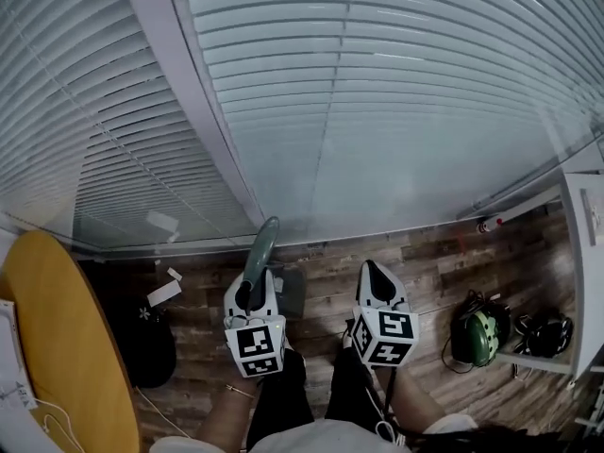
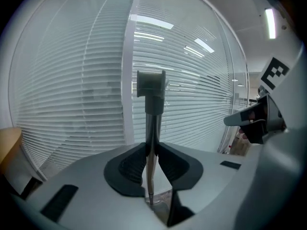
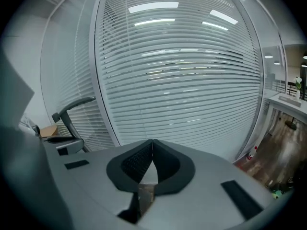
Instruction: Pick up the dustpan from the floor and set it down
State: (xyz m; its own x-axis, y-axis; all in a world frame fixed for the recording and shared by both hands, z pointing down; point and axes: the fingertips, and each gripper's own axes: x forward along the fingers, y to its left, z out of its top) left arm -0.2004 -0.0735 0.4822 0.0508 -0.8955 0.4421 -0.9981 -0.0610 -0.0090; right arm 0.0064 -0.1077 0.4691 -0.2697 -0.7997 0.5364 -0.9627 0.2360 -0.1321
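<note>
blinds (image 1: 377,83) behind; one dustpan (image 1: 262,245) in left gripper (image 2: 152,146)

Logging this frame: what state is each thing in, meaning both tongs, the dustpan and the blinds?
left tongs: shut on the dustpan's handle.
dustpan: gripped by its thin handle; whether its pan is clear of the floor cannot be told.
right tongs: shut, nothing between them.
blinds: lowered across the glass.
</note>
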